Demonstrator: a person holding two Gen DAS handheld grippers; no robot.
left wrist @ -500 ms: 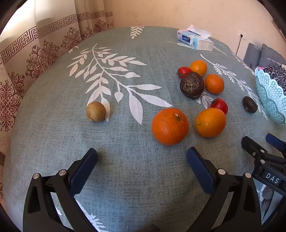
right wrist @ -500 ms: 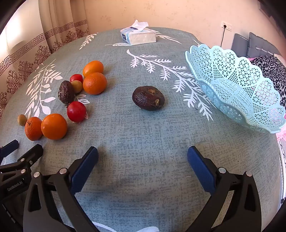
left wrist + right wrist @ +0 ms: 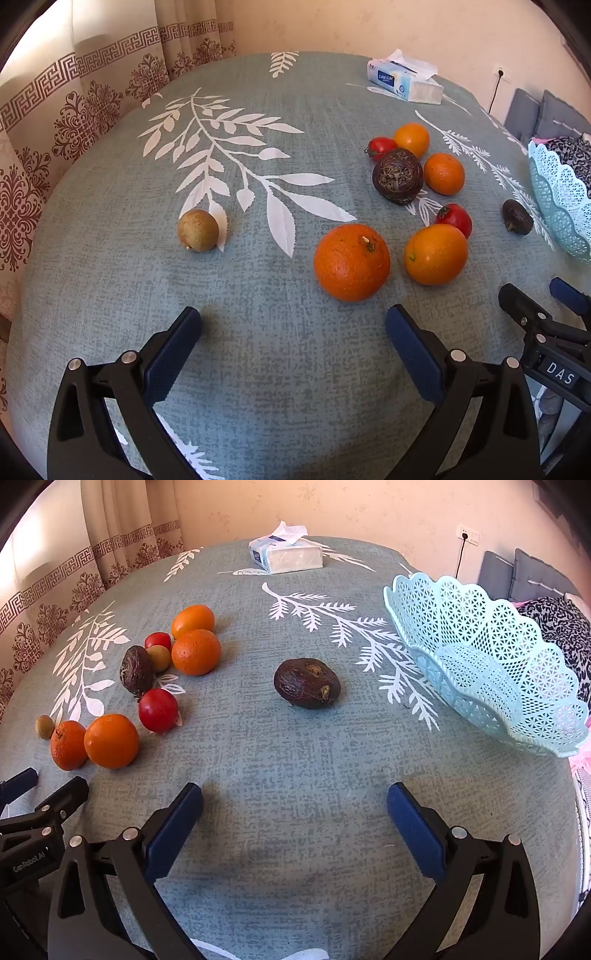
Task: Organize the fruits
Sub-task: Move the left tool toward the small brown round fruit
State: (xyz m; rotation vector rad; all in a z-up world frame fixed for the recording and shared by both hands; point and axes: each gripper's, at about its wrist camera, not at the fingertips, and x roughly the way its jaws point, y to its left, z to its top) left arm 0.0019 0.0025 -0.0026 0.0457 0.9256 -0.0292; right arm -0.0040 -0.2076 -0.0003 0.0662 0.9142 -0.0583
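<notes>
My left gripper (image 3: pixel 293 325) is open and empty above the cloth, just short of a large orange (image 3: pixel 351 262). Beside that orange lie a second orange (image 3: pixel 436 254), two tomatoes (image 3: pixel 455 218), a dark wrinkled fruit (image 3: pixel 397 175), two smaller oranges (image 3: pixel 443 173) and a small brown round fruit (image 3: pixel 197 230) apart at the left. My right gripper (image 3: pixel 294 805) is open and empty, short of a dark avocado (image 3: pixel 307 683). The light blue lattice basket (image 3: pixel 491 664) stands empty at the right; it also shows in the left wrist view (image 3: pixel 561 199).
A tissue box (image 3: pixel 284 554) lies at the far side of the round table with the teal leaf-print cloth (image 3: pixel 295 760). Curtains (image 3: pixel 74 110) hang at the left. A grey sofa with dark patterned fabric (image 3: pixel 554 616) is behind the basket. The table edge is close behind the basket.
Both grippers have barely moved. The fruits and the basket lie as before.
</notes>
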